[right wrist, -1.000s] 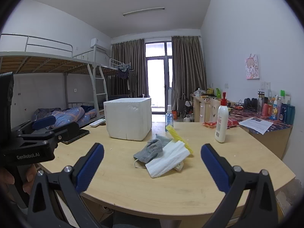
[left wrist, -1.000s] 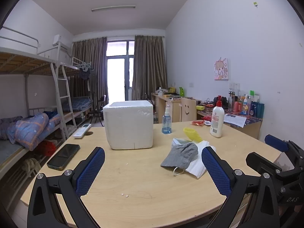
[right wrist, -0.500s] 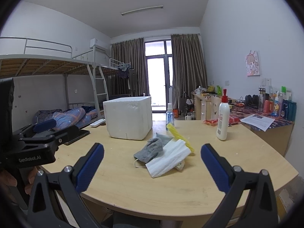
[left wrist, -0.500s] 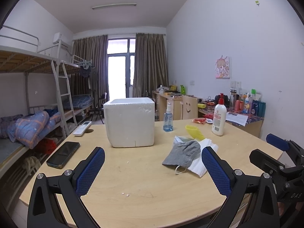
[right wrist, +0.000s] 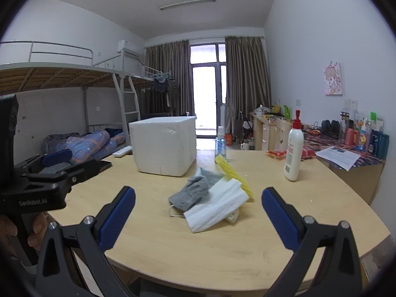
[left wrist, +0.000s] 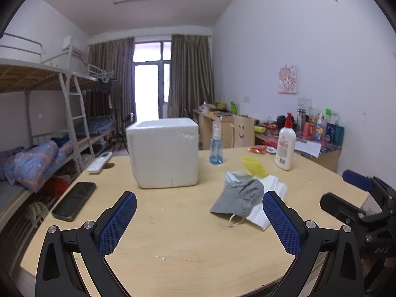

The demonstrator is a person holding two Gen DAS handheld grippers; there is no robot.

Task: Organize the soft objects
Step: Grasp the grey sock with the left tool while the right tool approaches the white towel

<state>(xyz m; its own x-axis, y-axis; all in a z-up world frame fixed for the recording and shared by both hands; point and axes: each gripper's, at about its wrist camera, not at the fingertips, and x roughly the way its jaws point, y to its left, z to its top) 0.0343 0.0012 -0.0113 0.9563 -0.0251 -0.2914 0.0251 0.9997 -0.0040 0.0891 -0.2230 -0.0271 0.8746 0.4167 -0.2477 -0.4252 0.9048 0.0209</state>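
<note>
A small pile of soft things lies on the round wooden table (left wrist: pixel 188 242): a grey cloth (left wrist: pixel 238 196) (right wrist: pixel 191 193), a white folded cloth (right wrist: pixel 217 204) (left wrist: pixel 268 193) and a yellow mesh piece (left wrist: pixel 253 165) (right wrist: pixel 234 175), with a white ear loop (right wrist: pixel 174 212) at the front. A white foam box (left wrist: pixel 164 152) (right wrist: pixel 163 146) stands open-topped behind the pile, to its left. My left gripper (left wrist: pixel 198 219) is open and empty, short of the pile and left of it. My right gripper (right wrist: pixel 198 214) is open and empty, facing the pile.
On the table stand a white lotion bottle (left wrist: pixel 284 148) (right wrist: pixel 293 152) and a blue spray bottle (left wrist: pixel 215 147) at the back, a black phone (left wrist: pixel 74 200) and a white remote (left wrist: pixel 99 162) at the left. A bunk bed stands left, a cluttered desk right.
Both grippers have drifted slightly; the view has tilted up a little. The pile and box have not moved. Both grippers stay open.
</note>
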